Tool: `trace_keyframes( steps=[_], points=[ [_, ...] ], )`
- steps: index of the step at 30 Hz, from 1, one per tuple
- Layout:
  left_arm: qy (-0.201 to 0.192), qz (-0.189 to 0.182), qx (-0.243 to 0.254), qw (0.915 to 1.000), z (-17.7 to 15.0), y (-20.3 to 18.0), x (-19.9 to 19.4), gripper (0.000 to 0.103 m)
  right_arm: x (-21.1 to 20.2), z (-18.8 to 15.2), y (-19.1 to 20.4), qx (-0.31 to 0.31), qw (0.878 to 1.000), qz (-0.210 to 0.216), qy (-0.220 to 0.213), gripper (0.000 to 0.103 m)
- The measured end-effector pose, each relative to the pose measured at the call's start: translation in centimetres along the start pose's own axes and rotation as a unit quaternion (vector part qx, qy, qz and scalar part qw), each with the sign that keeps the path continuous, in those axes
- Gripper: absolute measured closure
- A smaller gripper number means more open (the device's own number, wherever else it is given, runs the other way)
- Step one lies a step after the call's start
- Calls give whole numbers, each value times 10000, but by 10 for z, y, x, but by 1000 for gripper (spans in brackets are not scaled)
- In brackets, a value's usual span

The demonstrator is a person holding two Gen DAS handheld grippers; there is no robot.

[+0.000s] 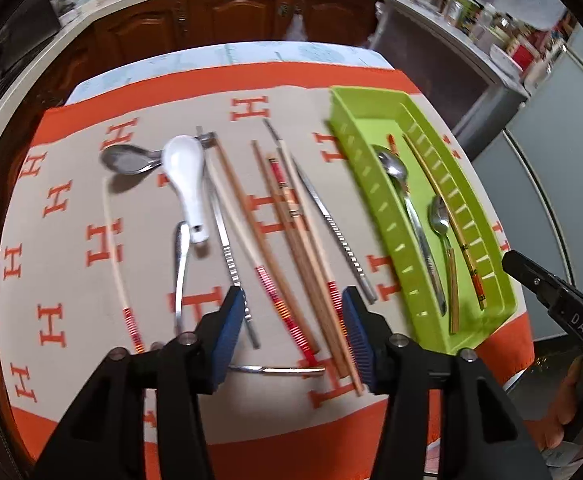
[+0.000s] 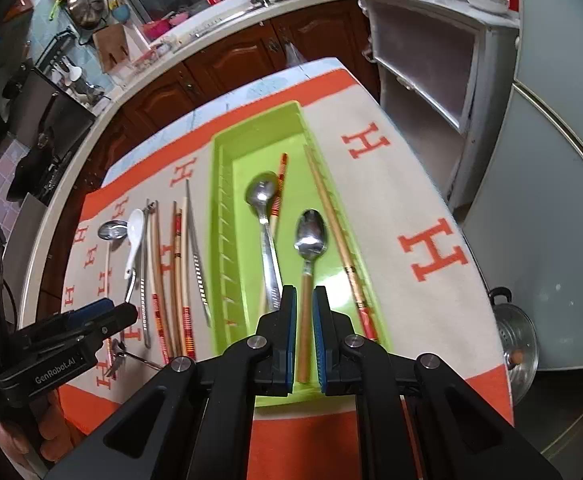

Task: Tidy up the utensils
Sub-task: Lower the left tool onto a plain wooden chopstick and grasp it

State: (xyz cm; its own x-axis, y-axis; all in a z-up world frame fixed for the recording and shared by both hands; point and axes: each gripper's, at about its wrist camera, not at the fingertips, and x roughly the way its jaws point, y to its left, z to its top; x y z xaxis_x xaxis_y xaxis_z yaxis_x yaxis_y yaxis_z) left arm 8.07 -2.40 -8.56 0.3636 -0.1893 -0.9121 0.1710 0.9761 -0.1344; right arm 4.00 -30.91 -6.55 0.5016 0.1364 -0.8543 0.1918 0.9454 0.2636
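Orange-and-beige H-patterned cloth (image 2: pixel 391 216) covers table; wooden cabinets (image 2: pixel 227 64) at 12 o'clock; steel pot (image 2: pixel 517 338) at 4 o'clock; knife block (image 2: pixel 115 48) at 10 o'clock.

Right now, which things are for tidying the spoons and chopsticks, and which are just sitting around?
For the job: green tray, wooden-handled spoon, white spoon, loose chopsticks.

Just lying about: pots, knife block, steamer pot.

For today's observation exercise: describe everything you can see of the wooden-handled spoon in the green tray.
The wooden-handled spoon has a shiny metal bowl facing up and a light brown wooden handle. It lies flat, lengthwise in the green tray, between a metal spoon and a chopstick. The right gripper straddles its handle, pads narrowly apart; contact is unclear.
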Motion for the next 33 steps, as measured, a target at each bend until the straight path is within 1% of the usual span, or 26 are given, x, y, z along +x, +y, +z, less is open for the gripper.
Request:
trace_keyframes(
  steps=[2,3,5,7,9,11,12,13,16,22,25,27,30,31,33],
  points=[
    [-113,-15,-146,9998,-3,10,-5,35,-5,-1,8,-51,9999,78,-132,95],
    [-205,-5,-208,9996,-4,16,-9,34,-7,-2,12,-97,9997,97,-193,94],
    [-397,52,-235,9989,-7,26,-17,34,-11,-2,23,-230,9993,69,-282,86],
    [-520,104,-192,9984,-10,34,-24,32,-15,-4,35,-417,9984,15,-385,82],
    [-513,47,-257,9983,-11,43,-27,32,-17,-4,47,-583,9974,-34,-423,79],
    [-449,-107,-387,9982,-12,56,-30,32,-18,-4,60,-718,9966,5,-400,71],
    [-393,-154,-453,9981,-14,62,-30,32,-18,-4,67,-776,9962,39,-392,69],
    [-320,-138,-537,9979,-14,69,-31,32,-18,-3,75,-848,9956,69,-384,66],
    [-209,156,-696,9972,-16,87,-32,32,-13,-1,99,-1093,9936,145,-243,66],
    [-309,236,-991,9943,-21,120,-31,30,15,8,140,-1259,9910,387,226,66],
    [-301,414,-1119,9924,-24,138,-24,30,32,12,159,-1407,9881,421,463,66],
    [-278,368,-1208,9916,-26,150,-16,30,43,12,174,-1585,9849,440,541,66],
    [-106,219,-1383,9901,-27,164,-1,32,57,11,192,-1805,9803,499,629,66],
    [-44,148,-1423,9897,-27,166,5,33,63,9,198,-1877,9785,527,675,67],
    [50,75,-1449,9894,-24,169,14,41,72,6,208,-1958,9759,581,773,69]
  ],
)
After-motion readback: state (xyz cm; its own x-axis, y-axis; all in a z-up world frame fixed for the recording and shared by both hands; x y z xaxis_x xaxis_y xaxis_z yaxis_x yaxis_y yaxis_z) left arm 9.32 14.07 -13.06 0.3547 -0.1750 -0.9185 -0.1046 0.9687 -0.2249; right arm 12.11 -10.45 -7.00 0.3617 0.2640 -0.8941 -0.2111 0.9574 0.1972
